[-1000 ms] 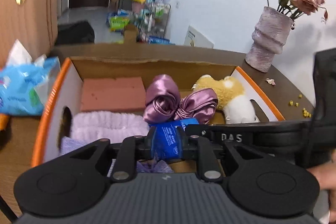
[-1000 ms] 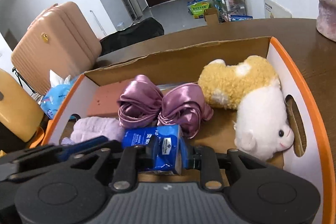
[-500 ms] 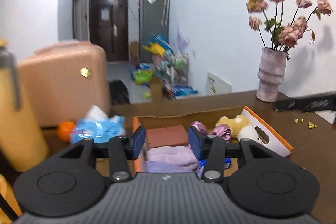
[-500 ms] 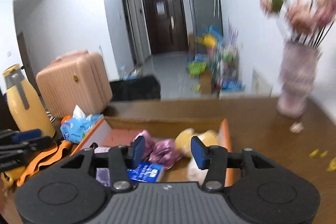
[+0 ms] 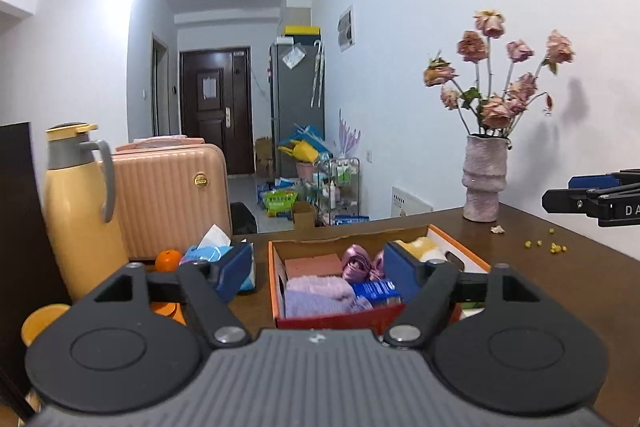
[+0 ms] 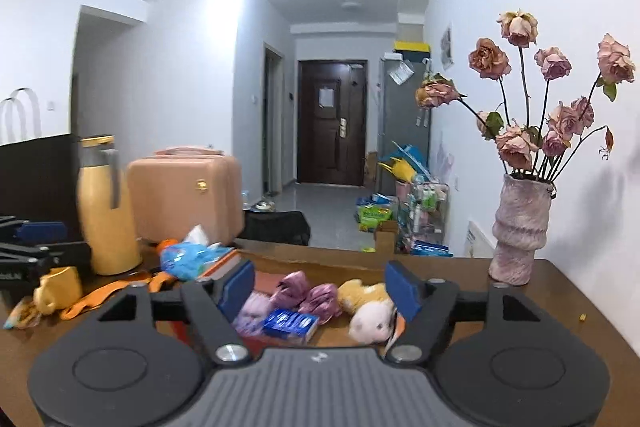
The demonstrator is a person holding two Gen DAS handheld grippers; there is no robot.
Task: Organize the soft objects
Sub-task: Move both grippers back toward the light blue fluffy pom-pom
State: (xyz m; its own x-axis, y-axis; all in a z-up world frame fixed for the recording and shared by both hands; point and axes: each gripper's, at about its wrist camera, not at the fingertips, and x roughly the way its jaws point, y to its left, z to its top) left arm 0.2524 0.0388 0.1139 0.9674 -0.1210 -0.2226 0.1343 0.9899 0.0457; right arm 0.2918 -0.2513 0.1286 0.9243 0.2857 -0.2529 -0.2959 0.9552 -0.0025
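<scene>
Tools — left tool (image 5: 318, 273) and right tool (image 6: 320, 287) — both opening, nothing between them, above box (image 5: 276, 279) of soft things.

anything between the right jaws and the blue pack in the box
Nothing visible does. The right gripper is empty, its jaws opening, and the blue tissue pack lies uncovered in the cardboard box, beside the purple satin bow.

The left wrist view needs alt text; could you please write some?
An open, empty left hand-held gripper points at an orange-rimmed cardboard box on a brown table, holding towels, a purple bow, a blue packet and a plush toy.
</scene>
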